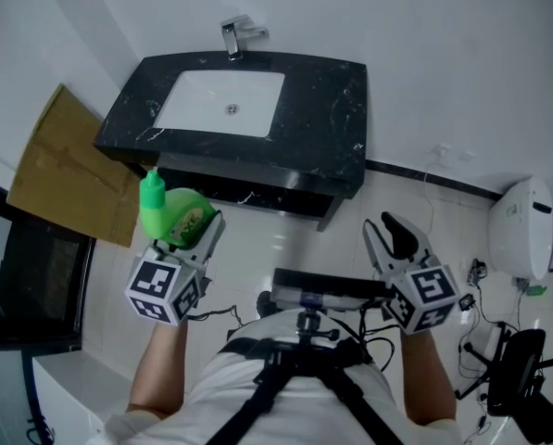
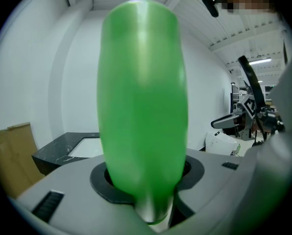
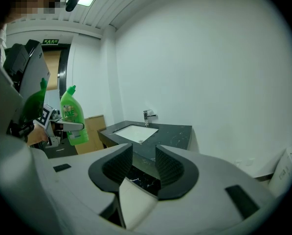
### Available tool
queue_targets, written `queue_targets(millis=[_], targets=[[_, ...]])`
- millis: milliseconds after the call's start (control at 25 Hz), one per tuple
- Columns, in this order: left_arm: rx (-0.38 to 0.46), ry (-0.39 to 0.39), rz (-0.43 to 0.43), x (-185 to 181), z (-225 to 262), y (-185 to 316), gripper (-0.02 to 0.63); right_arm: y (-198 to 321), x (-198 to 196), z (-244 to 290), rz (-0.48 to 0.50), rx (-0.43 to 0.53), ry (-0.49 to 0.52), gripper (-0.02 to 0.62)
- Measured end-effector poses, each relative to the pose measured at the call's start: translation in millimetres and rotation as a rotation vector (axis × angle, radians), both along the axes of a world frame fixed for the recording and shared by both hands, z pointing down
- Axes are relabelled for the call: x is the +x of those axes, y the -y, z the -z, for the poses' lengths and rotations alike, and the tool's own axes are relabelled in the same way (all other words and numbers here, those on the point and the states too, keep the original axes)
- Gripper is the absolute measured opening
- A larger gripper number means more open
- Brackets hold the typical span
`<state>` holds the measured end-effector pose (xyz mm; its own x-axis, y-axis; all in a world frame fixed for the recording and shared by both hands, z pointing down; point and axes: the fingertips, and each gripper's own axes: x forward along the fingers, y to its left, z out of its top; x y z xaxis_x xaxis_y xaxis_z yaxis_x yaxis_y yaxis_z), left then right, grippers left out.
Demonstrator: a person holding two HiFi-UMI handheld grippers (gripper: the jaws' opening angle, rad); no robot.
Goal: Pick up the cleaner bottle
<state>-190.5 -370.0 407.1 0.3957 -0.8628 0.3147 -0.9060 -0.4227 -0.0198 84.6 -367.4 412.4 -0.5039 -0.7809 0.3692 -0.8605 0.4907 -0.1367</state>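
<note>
A green cleaner bottle [image 1: 169, 213] with a label is held in the air in front of the sink counter, and my left gripper [image 1: 191, 228] is shut on its body. In the left gripper view the bottle [image 2: 142, 106] stands upright between the jaws and fills the middle of the picture. The right gripper view shows the same bottle [image 3: 72, 115] at the left, clamped by the left gripper [image 3: 70, 127]. My right gripper [image 1: 389, 239] hovers at the right, level with the left one. It is open, with a gap and nothing between its pads [image 3: 170, 168].
A black marble counter [image 1: 341, 109] with a white basin [image 1: 220, 100] and a chrome faucet [image 1: 237, 35] stands against the wall ahead. Flat cardboard [image 1: 68, 170] leans at the left. A white fixture [image 1: 526, 225] and cables sit at the right. Camera gear hangs at my chest.
</note>
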Motion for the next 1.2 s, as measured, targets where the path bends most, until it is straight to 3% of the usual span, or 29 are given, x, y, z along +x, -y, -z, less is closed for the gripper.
queue_targets(millis=[1200], targets=[[-0.004, 0.014, 0.076, -27.8, -3.8, 8.2, 0.173, 5.8, 22.0, -0.6, -0.088, 0.019, -0.072, 0.14]])
